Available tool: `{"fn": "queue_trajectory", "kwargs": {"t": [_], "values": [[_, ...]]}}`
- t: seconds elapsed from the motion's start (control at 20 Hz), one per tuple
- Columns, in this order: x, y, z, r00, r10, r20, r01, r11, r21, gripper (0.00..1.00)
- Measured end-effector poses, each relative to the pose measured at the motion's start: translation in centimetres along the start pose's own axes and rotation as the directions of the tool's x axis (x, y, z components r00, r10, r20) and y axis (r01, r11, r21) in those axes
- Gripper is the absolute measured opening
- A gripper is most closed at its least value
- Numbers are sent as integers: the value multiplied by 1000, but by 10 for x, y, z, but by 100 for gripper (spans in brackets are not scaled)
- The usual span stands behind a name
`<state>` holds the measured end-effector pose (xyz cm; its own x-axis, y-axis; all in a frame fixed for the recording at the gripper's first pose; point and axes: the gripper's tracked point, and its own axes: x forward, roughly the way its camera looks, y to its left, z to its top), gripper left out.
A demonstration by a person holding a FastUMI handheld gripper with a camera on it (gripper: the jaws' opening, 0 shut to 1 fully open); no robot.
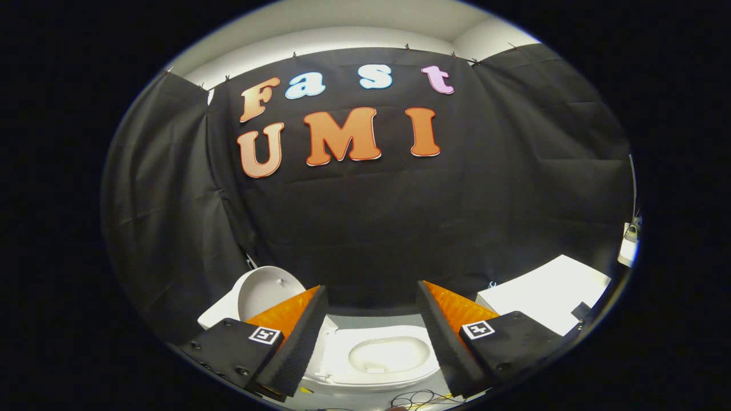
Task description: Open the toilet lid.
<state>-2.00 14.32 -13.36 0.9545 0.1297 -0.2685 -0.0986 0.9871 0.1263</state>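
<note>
The gripper (372,342) hangs with its fingers spread wide and empty above the toilet bowl (388,354). The toilet lid (268,291) already stands raised at ten o'clock beyond the left finger, hinge axis running away from the tool.

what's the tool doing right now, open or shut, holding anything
Tool: open, fingers spread wide, holding nothing; the toilet bowl lies beyond them, its lid already raised.
</note>
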Motion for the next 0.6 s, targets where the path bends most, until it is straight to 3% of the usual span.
{"fn": "queue_trajectory", "kwargs": {"t": [0.6], "values": [[-16,-43,12,998,-42,42,42,999,2,99]]}}
